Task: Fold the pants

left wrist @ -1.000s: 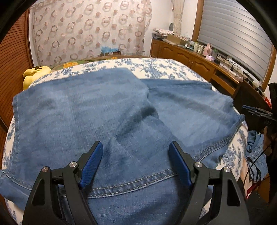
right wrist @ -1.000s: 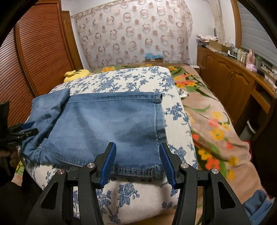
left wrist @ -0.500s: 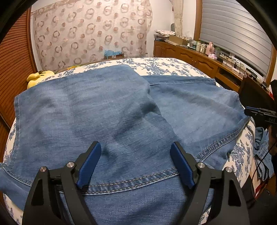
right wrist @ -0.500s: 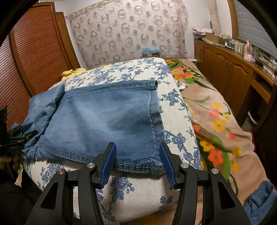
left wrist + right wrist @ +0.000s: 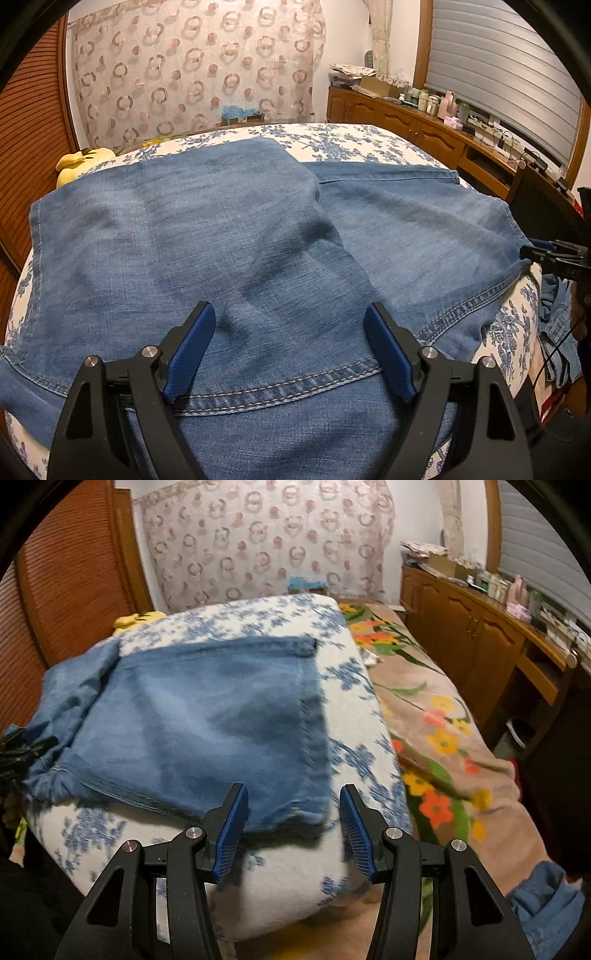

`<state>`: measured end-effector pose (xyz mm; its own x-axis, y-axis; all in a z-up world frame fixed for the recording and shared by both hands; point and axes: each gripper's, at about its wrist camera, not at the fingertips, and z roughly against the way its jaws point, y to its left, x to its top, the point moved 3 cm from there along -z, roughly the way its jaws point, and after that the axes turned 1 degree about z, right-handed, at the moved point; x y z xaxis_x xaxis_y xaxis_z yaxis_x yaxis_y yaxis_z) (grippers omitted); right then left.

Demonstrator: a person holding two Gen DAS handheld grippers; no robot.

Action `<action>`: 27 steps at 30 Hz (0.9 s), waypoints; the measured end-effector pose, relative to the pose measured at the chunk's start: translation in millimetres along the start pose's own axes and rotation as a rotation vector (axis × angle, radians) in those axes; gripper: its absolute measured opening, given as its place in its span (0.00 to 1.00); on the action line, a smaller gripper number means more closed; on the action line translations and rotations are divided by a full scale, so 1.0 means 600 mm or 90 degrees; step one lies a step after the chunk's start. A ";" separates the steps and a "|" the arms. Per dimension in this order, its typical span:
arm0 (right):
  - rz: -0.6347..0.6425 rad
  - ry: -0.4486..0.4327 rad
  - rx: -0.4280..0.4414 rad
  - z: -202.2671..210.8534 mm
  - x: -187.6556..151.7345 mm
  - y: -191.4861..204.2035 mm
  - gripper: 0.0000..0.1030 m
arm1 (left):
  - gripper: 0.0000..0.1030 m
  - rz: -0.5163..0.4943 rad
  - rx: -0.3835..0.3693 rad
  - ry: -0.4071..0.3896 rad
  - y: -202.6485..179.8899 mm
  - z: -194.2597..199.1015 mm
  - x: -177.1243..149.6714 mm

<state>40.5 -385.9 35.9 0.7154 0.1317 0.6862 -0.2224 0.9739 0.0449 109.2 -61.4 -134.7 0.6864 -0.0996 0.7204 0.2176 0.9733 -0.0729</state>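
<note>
A bedroom under warm indoor light. A curtain (image 5: 195,74) printed with pink and brown rings hangs across the back wall at 12 o'clock. Slatted wooden doors (image 5: 70,590) stand at 9 o'clock. A long wooden cabinet (image 5: 417,125) runs along the wall at 2 o'clock, its top crowded with bottles and boxes, beneath a window with closed grey blinds (image 5: 509,70). A bed at centre carries a blue-flowered white blanket (image 5: 258,616) over a beige floral spread (image 5: 443,731).
</note>
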 end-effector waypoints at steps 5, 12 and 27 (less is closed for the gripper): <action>0.021 -0.006 -0.014 0.001 -0.003 0.010 0.52 | 0.81 0.003 0.001 -0.002 0.001 0.000 -0.001; 0.049 -0.014 -0.024 0.001 -0.007 0.022 0.42 | 0.81 -0.003 0.004 -0.001 -0.003 0.001 0.003; 0.048 -0.069 0.078 0.035 0.017 0.039 0.14 | 0.81 0.029 -0.018 -0.002 0.005 0.022 0.015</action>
<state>28.7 -365.5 59.4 0.6198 0.1762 0.7647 -0.3568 0.9312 0.0746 107.1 -56.5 -119.4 0.6939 -0.0552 0.7180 0.2065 0.9704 -0.1250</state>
